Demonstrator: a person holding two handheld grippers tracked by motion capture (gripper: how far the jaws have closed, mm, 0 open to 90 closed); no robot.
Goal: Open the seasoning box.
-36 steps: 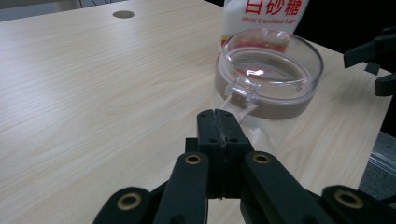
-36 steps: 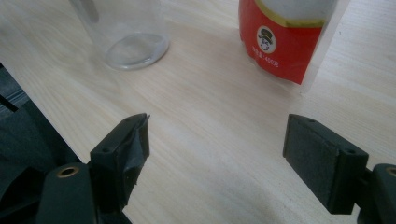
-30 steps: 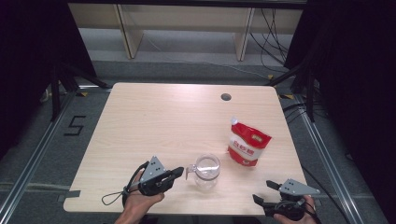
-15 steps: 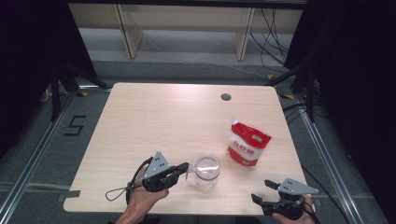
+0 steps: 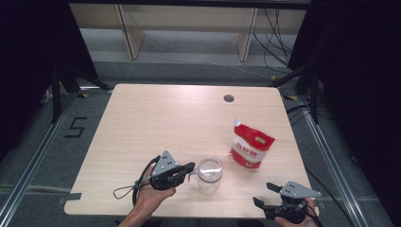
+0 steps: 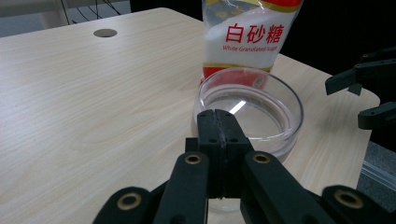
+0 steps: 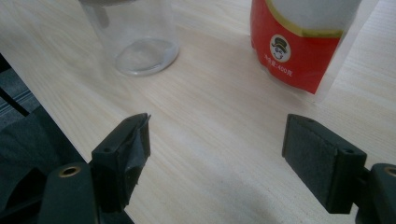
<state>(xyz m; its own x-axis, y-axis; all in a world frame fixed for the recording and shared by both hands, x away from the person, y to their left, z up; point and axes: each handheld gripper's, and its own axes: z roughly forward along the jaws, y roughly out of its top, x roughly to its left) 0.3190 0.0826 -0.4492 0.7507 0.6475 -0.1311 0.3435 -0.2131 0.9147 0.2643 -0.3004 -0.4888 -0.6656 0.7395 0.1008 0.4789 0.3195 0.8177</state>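
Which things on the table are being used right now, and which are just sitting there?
Being used:
- clear glass jar, empty
- left gripper, jaws shut at the jar's rim
- sugar bag, standing beside the jar
- right gripper, jaws open, near the table edge

Just there:
- round hole in the table

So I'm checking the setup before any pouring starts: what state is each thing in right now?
Glass jar: upright, open at the top, empty.
Sugar bag: lying on the table, not visibly opened, apart from the jar.
Left gripper: jaws shut, tips at the jar's rim; whether they pinch it is unclear.
Right gripper: jaws open, holding nothing, near the table's front edge.
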